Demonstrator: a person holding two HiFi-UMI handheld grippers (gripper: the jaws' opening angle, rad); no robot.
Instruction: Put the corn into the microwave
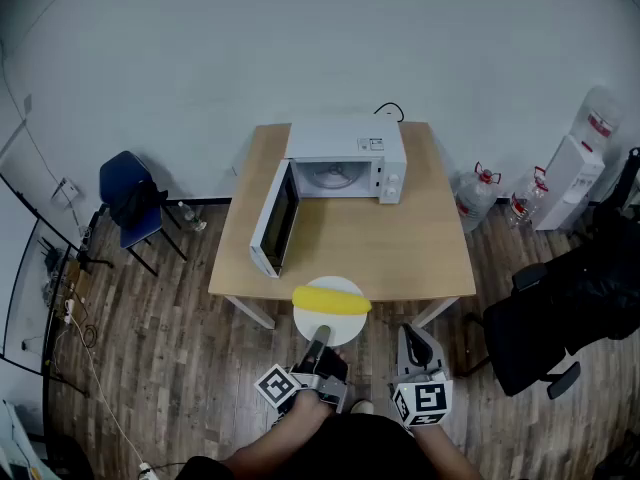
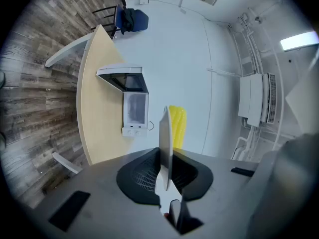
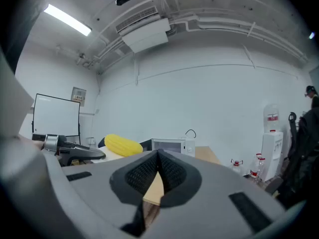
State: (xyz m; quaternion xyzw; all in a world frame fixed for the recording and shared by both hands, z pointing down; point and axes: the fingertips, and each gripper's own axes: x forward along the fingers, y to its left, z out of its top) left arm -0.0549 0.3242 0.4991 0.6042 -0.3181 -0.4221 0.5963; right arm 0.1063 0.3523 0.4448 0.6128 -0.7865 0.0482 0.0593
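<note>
A yellow corn cob (image 1: 331,300) lies on a round white plate (image 1: 330,325), held in the air just in front of the table's near edge. My left gripper (image 1: 320,336) is shut on the plate's near rim. In the left gripper view the plate (image 2: 165,148) stands edge-on between the pads, with the corn (image 2: 178,126) on its far side. The white microwave (image 1: 345,160) sits at the back of the wooden table (image 1: 400,238), its door (image 1: 273,218) swung wide open to the left. My right gripper (image 1: 410,336) hangs beside the plate, shut and empty (image 3: 158,156).
A blue chair (image 1: 135,203) stands left of the table. Water bottles (image 1: 478,196) and a white dispenser (image 1: 570,183) stand at the right by the wall. A black office chair (image 1: 560,318) is near my right side.
</note>
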